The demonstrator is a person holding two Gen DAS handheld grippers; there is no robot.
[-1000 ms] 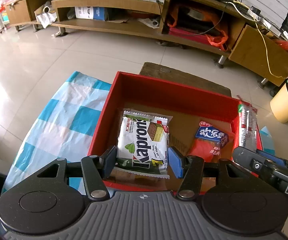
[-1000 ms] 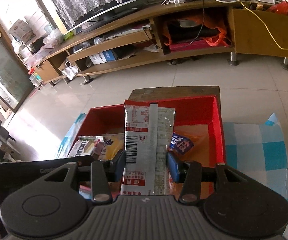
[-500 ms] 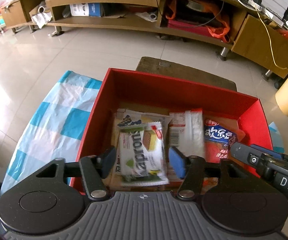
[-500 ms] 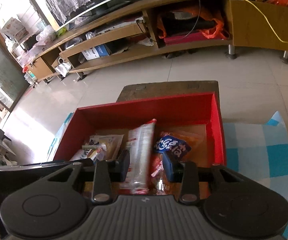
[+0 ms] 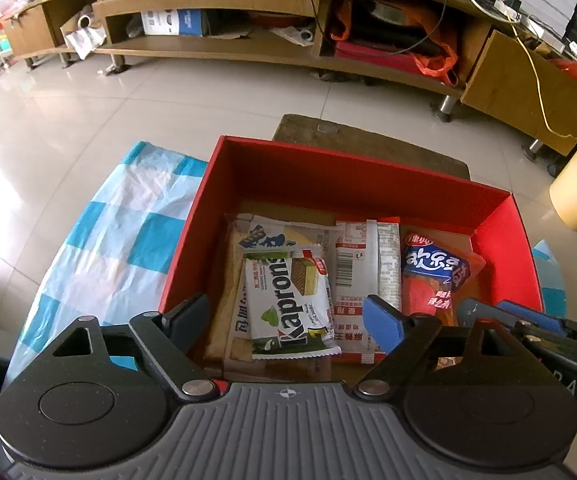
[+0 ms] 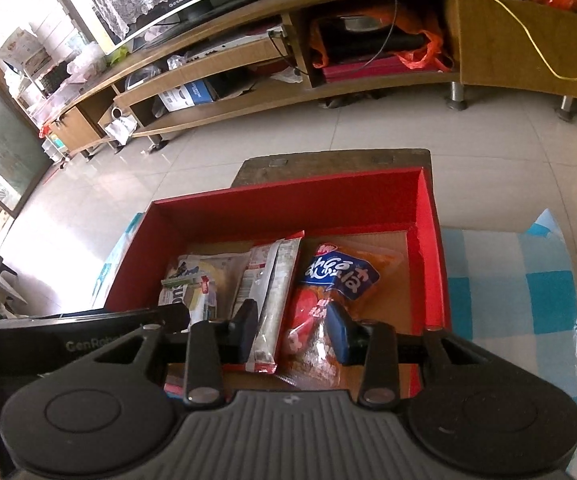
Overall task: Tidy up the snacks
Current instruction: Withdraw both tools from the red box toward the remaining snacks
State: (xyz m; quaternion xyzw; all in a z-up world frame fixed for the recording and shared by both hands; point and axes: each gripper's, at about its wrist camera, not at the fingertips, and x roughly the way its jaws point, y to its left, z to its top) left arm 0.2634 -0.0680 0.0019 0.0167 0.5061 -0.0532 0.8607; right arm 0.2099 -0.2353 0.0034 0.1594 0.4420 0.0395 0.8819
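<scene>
Kapron wafer pack [image 5: 288,304] lies flat in the red box [image 5: 348,184], directly below the gap between the left gripper [image 5: 285,322] fingers. No pad touches it. Left fingers are wide apart and have just been opening, so I read this as the drop-off step for that pack.

It sits on top of another pale snack pack [image 5: 272,236] that sticks out beyond it, away from the fingers. The long white packet [image 5: 362,264] lies just past the blue right-hand finger, and the red-orange bag [image 5: 432,276] is beyond that.

Right gripper [image 6: 293,330] fingers are drawn in about as tight as they go. The white packet's near end shows in the gap, but it looks loose on the box floor, so nothing is pinched as far as I can tell.

The box sits on the table [image 5: 368,144], with the blue-checked cloth [image 5: 128,240] on either side of the fingers.

Next, my guess: lift both grippers clear without dragging a wrapper, reopen the right one, and go for any snack outside the box. None are in view here.
</scene>
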